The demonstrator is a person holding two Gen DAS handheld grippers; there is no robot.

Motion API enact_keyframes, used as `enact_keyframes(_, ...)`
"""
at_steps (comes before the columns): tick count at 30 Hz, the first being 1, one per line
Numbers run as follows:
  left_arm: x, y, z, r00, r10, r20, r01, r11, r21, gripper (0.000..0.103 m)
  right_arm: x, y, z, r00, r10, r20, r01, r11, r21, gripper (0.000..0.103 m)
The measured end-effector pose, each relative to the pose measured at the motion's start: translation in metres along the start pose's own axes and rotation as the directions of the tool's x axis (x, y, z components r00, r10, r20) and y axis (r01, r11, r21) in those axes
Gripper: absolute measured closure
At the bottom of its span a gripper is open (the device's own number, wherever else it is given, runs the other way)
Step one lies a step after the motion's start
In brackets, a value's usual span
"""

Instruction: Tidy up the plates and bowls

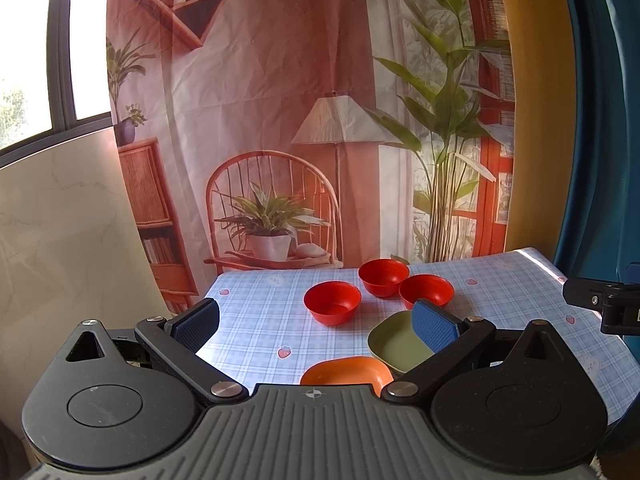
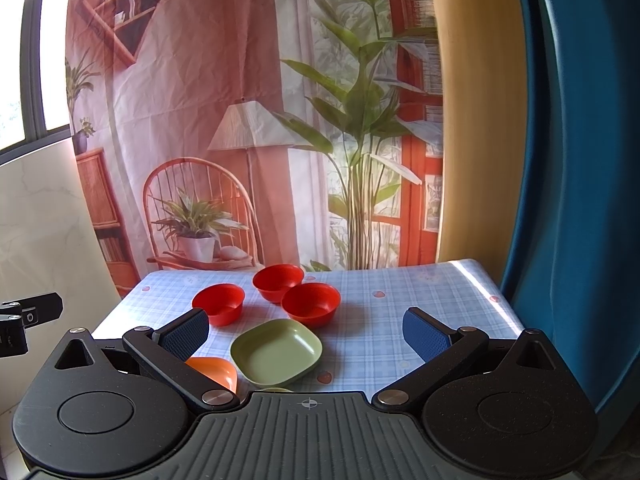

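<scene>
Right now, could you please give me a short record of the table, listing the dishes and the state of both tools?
surface: table with blue checked cloth
red bowls: three, upright, empty, clustered toward the far side
green plate: squarish, empty, nearer than the bowls
orange plate: nearest, left of the green one, partly hidden
stacking: none yet
left tool: open, holding nothing
right tool: open, holding nothing
</scene>
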State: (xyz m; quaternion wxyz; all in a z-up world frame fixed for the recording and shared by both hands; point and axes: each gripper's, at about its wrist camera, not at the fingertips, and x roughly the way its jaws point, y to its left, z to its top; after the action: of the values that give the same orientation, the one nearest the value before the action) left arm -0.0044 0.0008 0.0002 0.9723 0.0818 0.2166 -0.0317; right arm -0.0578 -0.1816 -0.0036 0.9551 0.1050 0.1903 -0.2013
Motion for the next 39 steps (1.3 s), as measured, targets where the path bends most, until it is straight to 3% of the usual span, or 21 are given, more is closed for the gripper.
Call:
enact_keyframes(9, 0.000, 0.001, 0.000, 1.000, -0.003, -0.002, 0.003, 1.000, 0.000, 0.000, -0.001, 0.000, 0.002, 1.000, 0.005, -0.002, -0.005, 1.000, 0.000, 0.000)
enact_keyframes(18, 0.005, 0.003, 0.001, 0.998, -0.053, -0.017, 0.053, 0.999, -0.010, 0.000, -0.001, 0.003, 0.007, 1.000, 0.015, -0.001, -0.015, 1.000, -0.014, 0.000)
enact_keyframes(22, 0.010, 0.006, 0.002, 0.999, -0.050, 0.003, 0.050, 0.999, -0.005, 0.000, 0.006, 0.006, 0.010, 0.997, 0.077, 0.015, -0.076, 0.997, -0.020, 0.000)
enact_keyframes(26, 0.024, 0.010, 0.003, 0.999, -0.040, -0.002, 0.040, 0.999, -0.008, 0.000, 0.020, 0.009, 0.014, 0.994, 0.098, 0.037, -0.096, 0.993, -0.062, 0.000)
enact_keyframes(32, 0.045, 0.026, -0.005, 0.997, -0.056, 0.056, 0.063, 0.988, -0.141, 0.000, 0.056, 0.011, 0.009, 0.988, 0.114, 0.100, -0.101, 0.987, -0.123, 0.000)
enact_keyframes(36, 0.066, 0.022, -0.015, 0.998, -0.014, 0.065, 0.023, 0.989, -0.144, 0.000, 0.086, 0.005, -0.002, 0.984, 0.150, 0.092, -0.148, 0.988, -0.030, 0.000)
enact_keyframes(39, 0.084, 0.018, -0.024, 1.000, -0.018, 0.018, 0.020, 0.992, -0.123, 0.000, 0.109, 0.002, -0.017, 0.984, 0.170, 0.048, -0.171, 0.985, 0.014, 0.000)
